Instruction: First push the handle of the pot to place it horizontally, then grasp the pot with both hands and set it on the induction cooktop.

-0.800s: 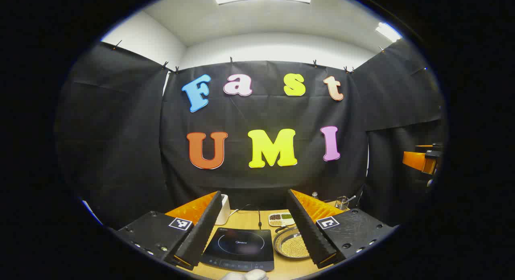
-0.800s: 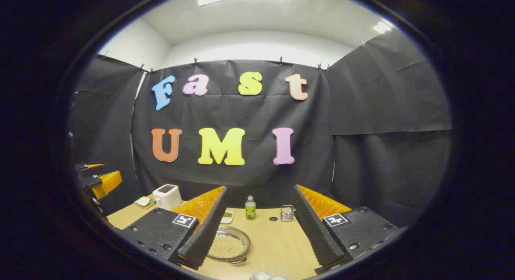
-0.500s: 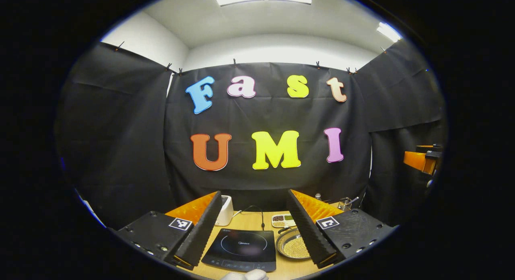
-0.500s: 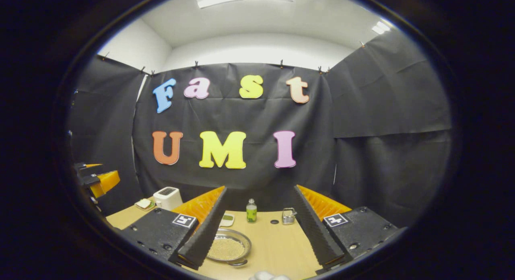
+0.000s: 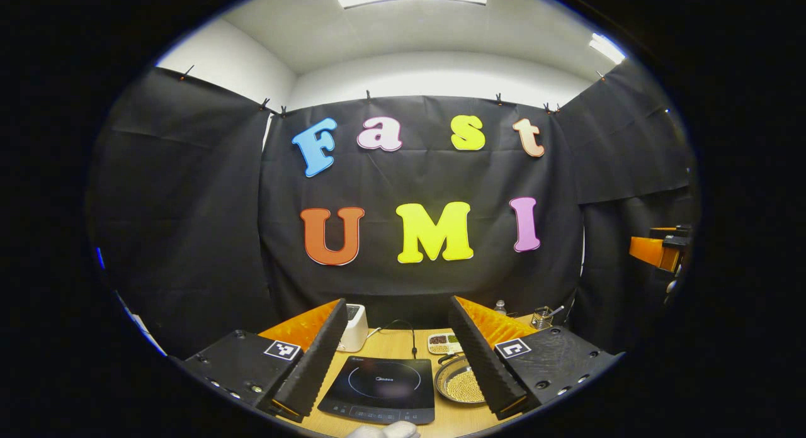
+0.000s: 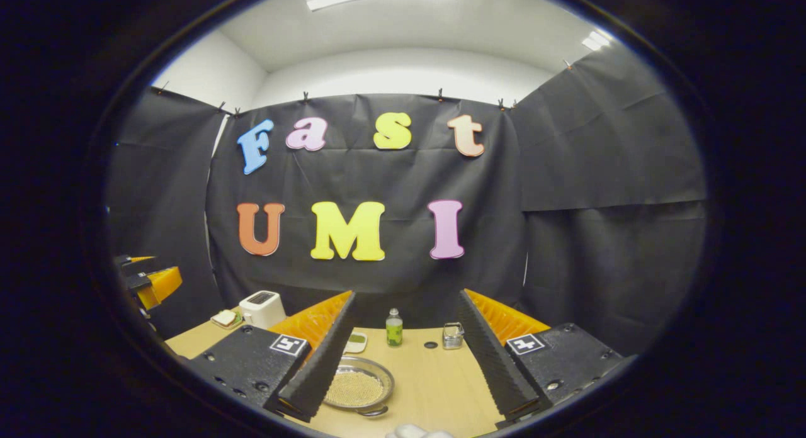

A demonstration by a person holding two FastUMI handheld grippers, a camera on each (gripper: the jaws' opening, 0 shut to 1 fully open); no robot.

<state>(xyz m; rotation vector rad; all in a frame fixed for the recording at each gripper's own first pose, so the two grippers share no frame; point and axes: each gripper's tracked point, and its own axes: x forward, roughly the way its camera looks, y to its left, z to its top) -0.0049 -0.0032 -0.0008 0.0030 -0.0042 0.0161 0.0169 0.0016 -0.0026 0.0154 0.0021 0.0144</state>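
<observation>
A shallow metal pot (image 6: 360, 387) holding small pale grains sits on the wooden table; one of its handles (image 6: 371, 411) points toward the near edge. In the left gripper view the pot (image 5: 461, 383) lies just right of the black induction cooktop (image 5: 381, 387), partly hidden by a finger. My left gripper (image 5: 393, 397) hovers open above the cooktop, nothing between its fingers. My right gripper (image 6: 403, 397) is open above the table, the pot beside its left finger. Each gripper shows at the other view's edge: the right gripper (image 5: 658, 252) and the left gripper (image 6: 148, 280).
A white toaster (image 6: 262, 307) and a small plate (image 6: 223, 317) stand at the back left. A green bottle (image 6: 394, 330), a metal holder (image 6: 452, 336), a divided snack tray (image 5: 442, 343) and the cooktop's cable (image 5: 403, 331) lie at the back. Bare wood (image 6: 434, 381) spreads right of the pot.
Both views shifted only slightly: the table contents slid a little rightward in the left gripper view. Both grippers stayed open and nothing was touched.
</observation>
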